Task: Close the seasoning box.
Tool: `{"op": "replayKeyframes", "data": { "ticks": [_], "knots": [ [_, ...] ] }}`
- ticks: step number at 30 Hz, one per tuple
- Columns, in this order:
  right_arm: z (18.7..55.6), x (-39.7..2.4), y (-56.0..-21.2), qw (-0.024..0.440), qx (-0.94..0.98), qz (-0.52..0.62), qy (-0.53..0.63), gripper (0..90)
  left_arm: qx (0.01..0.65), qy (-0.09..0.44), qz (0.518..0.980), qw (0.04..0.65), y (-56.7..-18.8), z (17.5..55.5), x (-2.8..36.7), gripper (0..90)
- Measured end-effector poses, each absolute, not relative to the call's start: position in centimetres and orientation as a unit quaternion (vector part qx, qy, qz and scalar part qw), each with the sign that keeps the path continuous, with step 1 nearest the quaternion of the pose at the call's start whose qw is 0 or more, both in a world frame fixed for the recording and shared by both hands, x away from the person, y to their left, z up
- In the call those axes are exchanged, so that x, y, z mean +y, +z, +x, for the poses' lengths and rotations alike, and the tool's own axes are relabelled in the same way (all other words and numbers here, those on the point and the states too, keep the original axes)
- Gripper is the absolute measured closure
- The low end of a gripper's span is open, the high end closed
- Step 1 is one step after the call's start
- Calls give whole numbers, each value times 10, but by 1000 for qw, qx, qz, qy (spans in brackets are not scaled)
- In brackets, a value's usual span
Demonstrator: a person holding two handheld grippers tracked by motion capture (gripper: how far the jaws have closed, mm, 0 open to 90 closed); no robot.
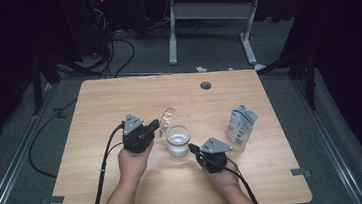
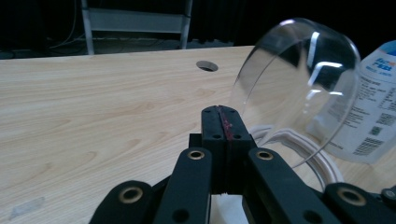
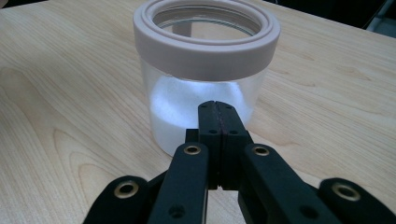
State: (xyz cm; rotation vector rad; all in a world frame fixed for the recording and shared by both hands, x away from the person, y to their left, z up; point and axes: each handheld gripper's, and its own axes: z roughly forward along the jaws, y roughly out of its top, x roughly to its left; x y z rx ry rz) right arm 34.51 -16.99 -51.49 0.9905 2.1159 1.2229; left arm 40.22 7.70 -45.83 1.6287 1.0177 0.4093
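Currently, step in hand: a clear lid (image 2: 299, 88) held tilted just above and beside the jar (image 1: 178, 140), either coming off or about to be set on; I cannot tell which.
Left hand-held gripper (image 1: 155, 126): jaws pressed together, apparently pinching the lid's edge, though the contact point itself is hard to make out in the left gripper view.
Right hand-held gripper (image 3: 218, 109): jaws closed on nothing, tip just in front of the jar's lower wall, touching or nearly so.
Jar: upright on the counter (image 1: 118, 98), between the two hand-held grippers, straight ahead of the right one; white powder fills its lower part, and a pale ring (image 3: 205, 44) circles its open mouth.
Key relation: the lid's open face tilts toward the jar mouth, which lies just right of the left hand-held gripper; the left hand is the nearer one for seating it.
Carton (image 1: 241, 125): beyond the right hand-held gripper, apart from the jar.
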Motion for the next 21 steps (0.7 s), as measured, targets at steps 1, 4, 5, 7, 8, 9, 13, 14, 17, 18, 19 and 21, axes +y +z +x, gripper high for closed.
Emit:
{"op": "replayKeyframes", "data": {
  "ticks": [1, 4, 5, 7, 8, 9, 13, 14, 17, 18, 19, 21],
  "knots": [
    [345, -170, -515, 250, 777, 364, 449, 900, 418, 179, 707, 541, -458, 402, 79, 900],
    [345, -170, -514, 251, 776, 362, 451, 900, 420, 178, 704, 545, -460, 400, 79, 900],
    [344, -170, -514, 251, 777, 361, 450, 900, 422, 178, 703, 545, -460, 399, 79, 900],
    [343, -171, -514, 252, 776, 362, 451, 900, 423, 180, 704, 541, -462, 398, 82, 900],
    [342, -172, -514, 253, 776, 362, 451, 900, 424, 181, 704, 540, -463, 397, 84, 900],
    [342, -172, -514, 253, 776, 362, 451, 900, 427, 183, 704, 538, -464, 396, 87, 900],
    [341, -176, -513, 254, 771, 369, 452, 900, 430, 191, 714, 518, -473, 386, 104, 889],
    [341, -178, -512, 253, 769, 372, 454, 900, 429, 194, 719, 512, -476, 384, 108, 877],
    [344, -183, -510, 258, 762, 380, 456, 900, 426, 205, 733, 490, -485, 376, 125, 870],
    [346, -185, -509, 257, 759, 383, 460, 900, 428, 208, 735, 483, -489, 372, 132, 866],
    [348, -187, -507, 261, 756, 387, 459, 900, 431, 207, 736, 479, -493, 368, 139, 854],
    [352, -192, -503, 263, 740, 398, 474, 900, 438, 197, 736, 477, -500, 359, 155, 811]
  ]
}}
